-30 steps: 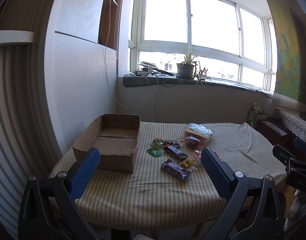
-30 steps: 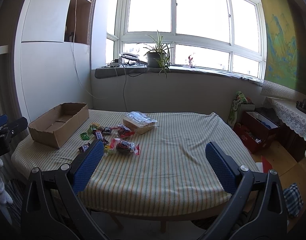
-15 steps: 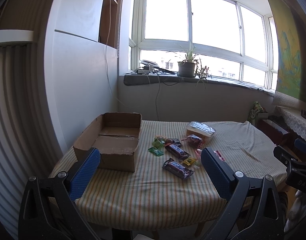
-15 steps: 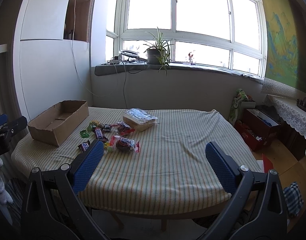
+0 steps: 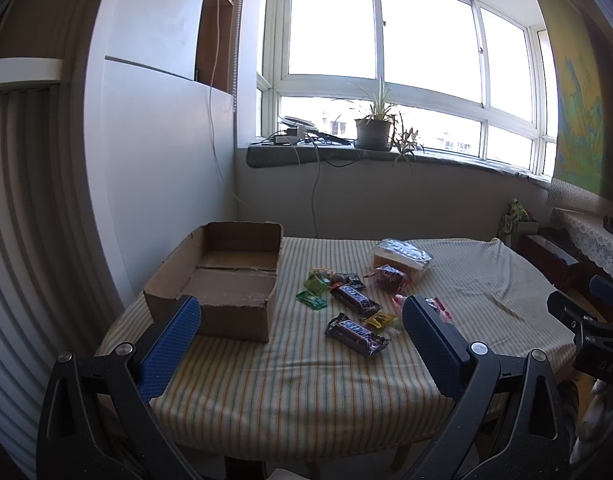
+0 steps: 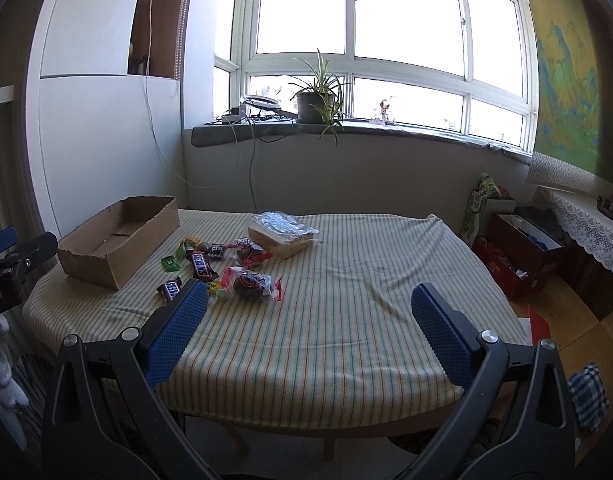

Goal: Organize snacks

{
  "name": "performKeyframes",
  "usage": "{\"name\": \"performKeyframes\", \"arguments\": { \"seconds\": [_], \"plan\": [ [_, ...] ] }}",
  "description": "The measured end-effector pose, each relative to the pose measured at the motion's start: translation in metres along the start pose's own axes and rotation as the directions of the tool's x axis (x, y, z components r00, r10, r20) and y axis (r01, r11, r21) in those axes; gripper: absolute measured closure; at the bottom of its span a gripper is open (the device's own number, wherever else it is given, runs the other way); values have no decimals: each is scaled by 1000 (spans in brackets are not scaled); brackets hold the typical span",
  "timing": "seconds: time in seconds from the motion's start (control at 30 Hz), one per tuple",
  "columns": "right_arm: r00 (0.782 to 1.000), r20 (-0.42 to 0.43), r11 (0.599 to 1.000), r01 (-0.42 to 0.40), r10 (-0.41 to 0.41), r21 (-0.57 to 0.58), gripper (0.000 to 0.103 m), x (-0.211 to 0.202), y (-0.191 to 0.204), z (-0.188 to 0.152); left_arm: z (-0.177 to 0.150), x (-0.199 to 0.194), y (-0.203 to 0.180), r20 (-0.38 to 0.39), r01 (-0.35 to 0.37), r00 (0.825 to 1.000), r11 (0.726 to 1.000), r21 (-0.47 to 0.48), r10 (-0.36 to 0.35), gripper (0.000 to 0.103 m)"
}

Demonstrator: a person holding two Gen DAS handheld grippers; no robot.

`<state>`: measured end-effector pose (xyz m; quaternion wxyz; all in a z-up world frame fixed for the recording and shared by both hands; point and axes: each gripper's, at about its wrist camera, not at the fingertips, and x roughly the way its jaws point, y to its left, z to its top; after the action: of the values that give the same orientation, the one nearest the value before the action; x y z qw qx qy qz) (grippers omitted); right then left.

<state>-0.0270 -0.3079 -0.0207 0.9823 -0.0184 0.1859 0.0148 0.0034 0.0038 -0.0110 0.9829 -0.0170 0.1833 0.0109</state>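
An empty cardboard box [image 5: 226, 280] [image 6: 118, 236] stands at the left of a table with a striped cloth [image 5: 306, 376] [image 6: 346, 320]. Right of it lie several snacks: two Snickers bars [image 5: 356, 334] [image 5: 354, 298], green sweets [image 5: 311, 300], red-wrapped cakes [image 6: 252, 282] [image 5: 388, 278] and a clear pack of wafers [image 6: 282, 232] [image 5: 402, 256]. My left gripper [image 5: 302, 312] is open, held back over the table's near edge. My right gripper [image 6: 306, 300] is open too, over the near right part of the cloth, empty.
A white wall panel [image 5: 158, 168] stands close behind the box. A windowsill with a potted plant [image 6: 316, 100] and cables runs behind the table. Red boxes [image 6: 518, 248] and a lace-covered shelf [image 6: 582, 220] stand at the right, on a wooden floor.
Both grippers have moved slightly forward towards the table, so box and snacks look a little closer. Nothing on the table has shifted.
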Motion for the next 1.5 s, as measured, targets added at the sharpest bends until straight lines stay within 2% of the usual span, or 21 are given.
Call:
{"name": "performKeyframes", "arguments": {
  "seconds": [0.5, 0.63, 0.8, 0.93, 1.17, 1.3, 1.37, 1.4, 1.5],
  "plan": [
    [999, -42, 999, -34, 34, -1, 0, 23, -1, -2, -4, 20, 0, -50, 16, 999, 1000, -9, -16, 2],
    [996, -54, 997, -72, 72, -6, 0, 37, -4, 0, -8, 31, 2, -85, 44, 995, 999, -28, -46, 2],
    [986, -100, 991, -132, 131, -8, 0, 62, -8, 0, -15, 51, 1, -148, 93, 984, 994, -58, -101, 8],
    [967, -169, 980, -197, 193, -11, 12, 86, -8, -3, -21, 67, -2, -199, 124, 970, 990, -73, -137, 15],
    [922, -270, 956, -293, 279, -11, 13, 125, -8, -4, -29, 92, -11, -275, 166, 944, 982, -88, -184, 25],
    [895, -319, 935, -349, 313, -59, 14, 149, 0, 0, -31, 110, -15, -323, 207, 916, 970, -131, -239, 34],
    [867, -356, 915, -397, 347, -75, 17, 164, 3, 4, -32, 121, -19, -344, 216, 904, 966, -141, -253, 37],
    [853, -380, 905, -416, 357, -84, 22, 171, 4, 5, -32, 125, -21, -354, 219, 899, 965, -142, -256, 37],
    [817, -437, 876, -468, 377, -120, 23, 193, 9, 8, -33, 137, -29, -381, 222, 887, 965, -140, -259, 37]
  ]
}}
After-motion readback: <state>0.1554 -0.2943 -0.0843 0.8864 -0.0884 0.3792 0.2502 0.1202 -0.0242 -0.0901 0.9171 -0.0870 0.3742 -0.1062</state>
